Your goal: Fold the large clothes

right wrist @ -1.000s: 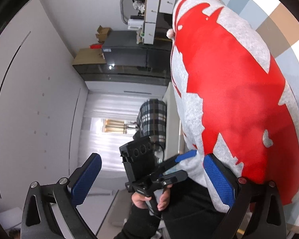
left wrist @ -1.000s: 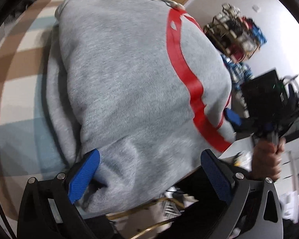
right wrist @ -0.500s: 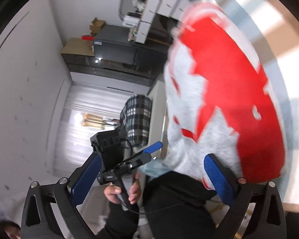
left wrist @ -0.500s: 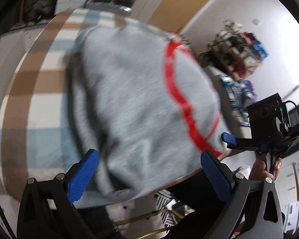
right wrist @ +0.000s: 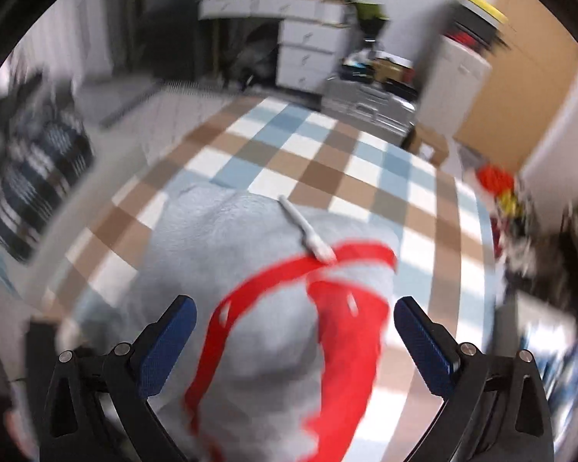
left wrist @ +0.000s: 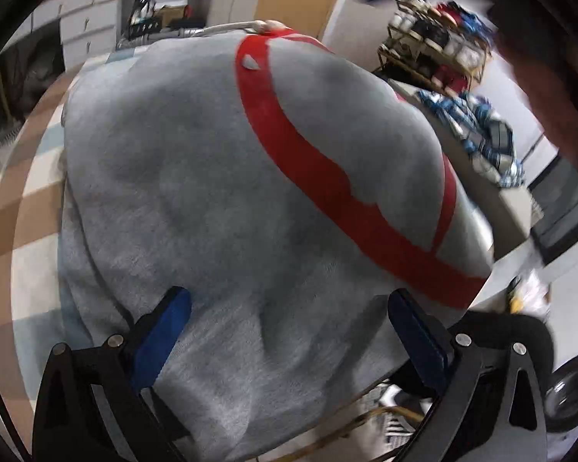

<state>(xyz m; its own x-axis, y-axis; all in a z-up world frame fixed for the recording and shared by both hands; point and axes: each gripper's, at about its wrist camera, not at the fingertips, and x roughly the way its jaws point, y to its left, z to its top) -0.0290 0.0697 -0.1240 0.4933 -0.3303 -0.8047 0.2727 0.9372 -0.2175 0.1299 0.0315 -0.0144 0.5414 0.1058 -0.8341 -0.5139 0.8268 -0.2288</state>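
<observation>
Hovering with both sets of jaws released over a folded grey sweatshirt.

My left gripper has its blue pads spread wide, gripping nothing, with the sweatshirt bunched directly under and between them. My right gripper is just as wide apart and empty, above the same garment's red-printed part. The sweatshirt lies in a rounded heap on the bench, which wears a checked cloth of brown, white and pale blue squares. A white drawstring lies across the top of the fabric. Beyond the bench stand white drawers, a cluttered rack and a heap of plaid clothing; the right view is badly blurred.
</observation>
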